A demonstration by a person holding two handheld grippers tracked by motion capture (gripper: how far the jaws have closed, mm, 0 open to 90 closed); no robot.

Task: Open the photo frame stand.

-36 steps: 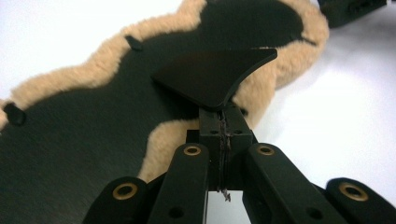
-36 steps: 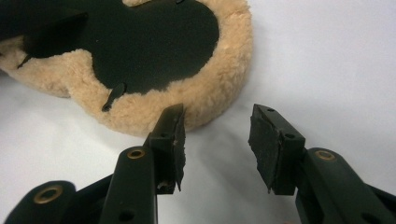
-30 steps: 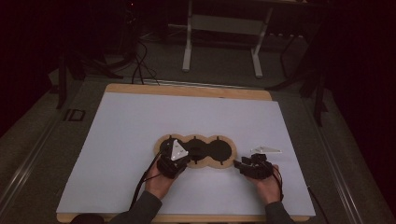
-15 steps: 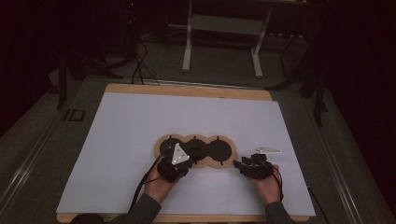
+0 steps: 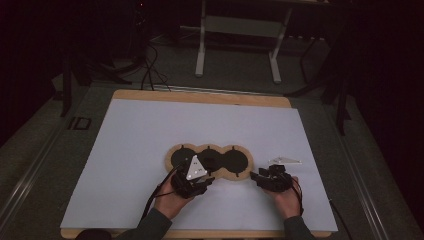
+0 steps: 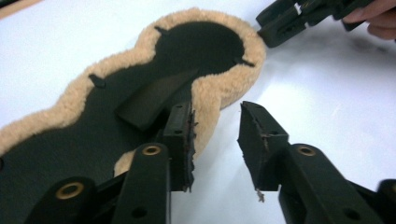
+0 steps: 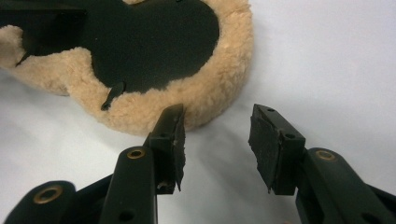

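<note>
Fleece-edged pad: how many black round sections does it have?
3, side by side on the fleece-edged pad: left one by the left tool, middle, right one nearest the right tool.

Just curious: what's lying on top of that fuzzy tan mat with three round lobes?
A black three-lobed panel covers the fuzzy mat, leaving a tan fringe. A dark strap lies on it. What's beneath stays hidden.

I'm looking at a counter (image 5: 150, 150) under a white sheet, with a wooden edge (image 5: 200, 96) showing along its far side. Beyond it, on the dark floor (image 5: 240, 60), stands a white metal frame (image 5: 239, 25) on two legs. Black cables (image 5: 150, 70) trail to the left, near a dark stand (image 5: 67, 85).
</note>
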